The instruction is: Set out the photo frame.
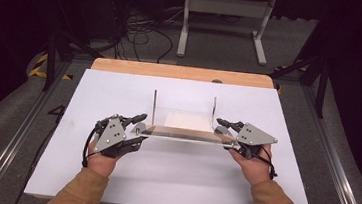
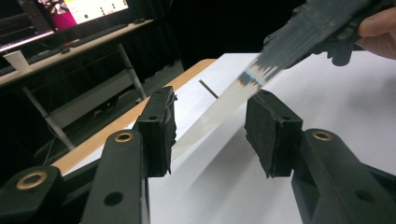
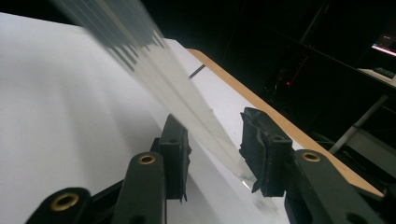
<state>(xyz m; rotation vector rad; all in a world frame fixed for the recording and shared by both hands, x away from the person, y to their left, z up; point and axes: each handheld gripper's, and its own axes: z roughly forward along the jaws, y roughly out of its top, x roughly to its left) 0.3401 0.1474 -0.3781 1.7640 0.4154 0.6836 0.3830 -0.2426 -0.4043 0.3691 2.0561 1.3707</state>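
The clear tray [image 1: 182,132] lay mid-table [image 1: 111,175], its long axis running left to right, one end between each pair of jaws. The left gripper [image 1: 138,129] and right gripper [image 1: 222,132] stood part-open, seemingly touching but not clamping its near wall.

We see a clear acrylic U-shaped stand [image 1: 182,127] sitting mid-table on the white sheet, its flat transparent base level, two thin side walls upright.
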